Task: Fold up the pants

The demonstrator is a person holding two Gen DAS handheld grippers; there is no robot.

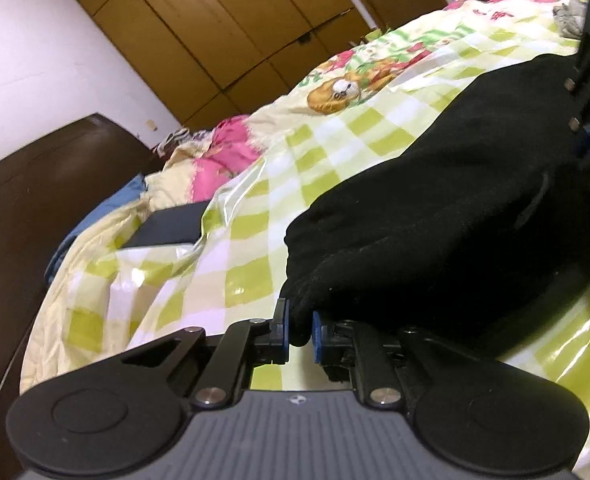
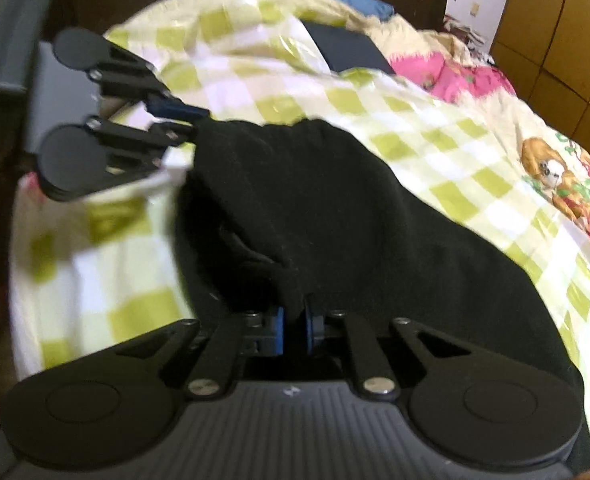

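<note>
Gripping the black pants (image 2: 315, 208) on the bed (image 2: 435, 128), we have each hand-held gripper, left (image 1: 299, 330) and right (image 2: 294, 326), pinched nearly closed on an edge; thin bites could slip when lifted.

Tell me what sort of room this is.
Most likely a bedroom: a bed under a checked cartoon quilt, a dark headboard, and wooden wardrobe doors along the wall.

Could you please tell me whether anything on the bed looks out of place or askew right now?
Nothing looks damaged or spilled. The black pants lie bunched and uneven on the checked bedcover, pinched by the left gripper and the right gripper. A dark flat box lies near the pink bedding.
</note>
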